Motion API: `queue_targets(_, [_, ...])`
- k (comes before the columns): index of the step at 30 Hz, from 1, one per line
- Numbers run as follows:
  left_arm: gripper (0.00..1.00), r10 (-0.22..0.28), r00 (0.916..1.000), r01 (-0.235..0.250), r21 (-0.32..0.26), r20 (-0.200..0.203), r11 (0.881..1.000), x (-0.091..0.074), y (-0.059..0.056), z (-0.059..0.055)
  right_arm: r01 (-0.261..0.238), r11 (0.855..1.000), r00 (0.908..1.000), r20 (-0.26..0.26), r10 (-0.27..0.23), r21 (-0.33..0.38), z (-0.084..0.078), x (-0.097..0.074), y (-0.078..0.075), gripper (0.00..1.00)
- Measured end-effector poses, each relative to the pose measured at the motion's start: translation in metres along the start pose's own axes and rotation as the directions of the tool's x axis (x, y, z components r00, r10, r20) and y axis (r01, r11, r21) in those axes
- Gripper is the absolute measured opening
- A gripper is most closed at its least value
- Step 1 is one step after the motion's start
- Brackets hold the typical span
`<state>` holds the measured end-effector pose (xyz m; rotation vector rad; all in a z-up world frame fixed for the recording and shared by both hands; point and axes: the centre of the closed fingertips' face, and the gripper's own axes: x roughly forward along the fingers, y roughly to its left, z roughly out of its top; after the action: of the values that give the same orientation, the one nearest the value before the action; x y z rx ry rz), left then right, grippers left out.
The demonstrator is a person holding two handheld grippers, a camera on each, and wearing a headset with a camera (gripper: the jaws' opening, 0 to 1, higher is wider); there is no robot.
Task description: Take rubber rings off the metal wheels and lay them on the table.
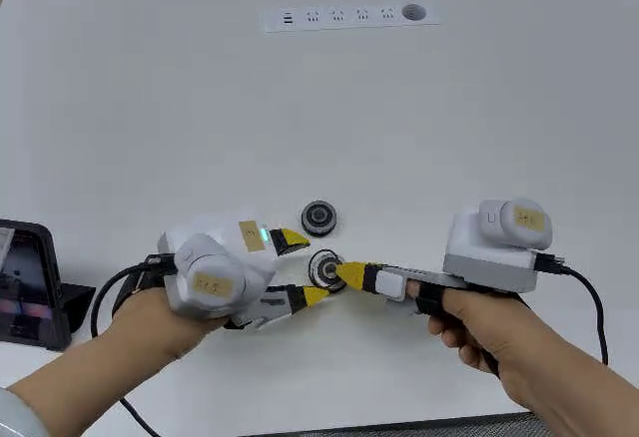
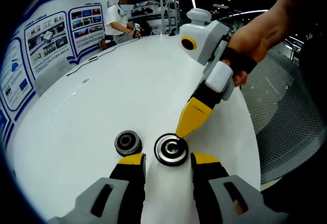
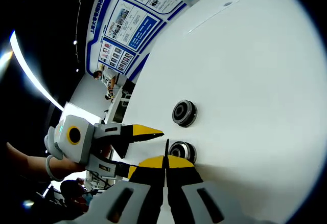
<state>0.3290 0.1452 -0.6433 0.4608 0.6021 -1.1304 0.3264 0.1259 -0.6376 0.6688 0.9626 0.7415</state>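
Two metal wheels with black rubber rings lie flat on the white table (image 1: 200, 108). The near wheel (image 1: 326, 269) (image 2: 171, 149) (image 3: 182, 151) sits between the open jaws of my left gripper (image 1: 305, 267) (image 2: 168, 158), which touch nothing. My right gripper (image 1: 349, 275) (image 3: 166, 160) is shut, and its yellow tips (image 2: 193, 116) rest against that wheel's rim from the right. A thin dark sliver shows between those tips; what it is I cannot tell. The far wheel (image 1: 319, 218) (image 2: 127, 142) (image 3: 184, 113) lies free just beyond.
A white power strip (image 1: 349, 15) lies at the back of the table. A dark tablet (image 1: 25, 282) stands at the left edge. The table's front edge (image 1: 399, 425) runs just below my hands. A person (image 2: 120, 19) stands far off.
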Motion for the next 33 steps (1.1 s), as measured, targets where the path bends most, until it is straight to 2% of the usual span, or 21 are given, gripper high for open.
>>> queue_targets(10, [0.47, 0.026, 0.9994, -0.025, -0.043, 0.023, 0.999, -0.005, 0.004, -0.004, -0.023, 1.0, 0.999, 0.04, 0.022, 0.02, 0.006, -0.013, 0.008, 0.02])
queue_targets(15, [0.52, 0.04, 0.9989, -0.038, -0.064, 0.024, 0.997, -0.006, 0.006, -0.007, -0.012, 1.0, 0.9982, 0.058, 0.01, 0.023, 0.01, -0.023, 0.004, 0.02])
queue_targets(20, [0.56, 0.049, 0.9984, -0.046, -0.082, 0.028, 0.996, -0.007, 0.006, -0.008, 0.016, 0.999, 0.9958, 0.09, -0.019, 0.043, 0.015, -0.036, -0.009, 0.02])
queue_targets(26, [0.57, 0.05, 0.9985, -0.048, -0.09, 0.021, 0.995, -0.007, 0.005, -0.011, 0.06, 0.996, 0.9912, 0.114, -0.067, 0.065, 0.019, -0.05, -0.029, 0.02])
queue_targets(33, [0.55, 0.052, 0.9984, -0.05, -0.095, 0.019, 0.994, -0.008, 0.005, -0.013, 0.123, 0.99, 0.9856, 0.107, -0.131, 0.075, 0.016, -0.058, -0.053, 0.02])
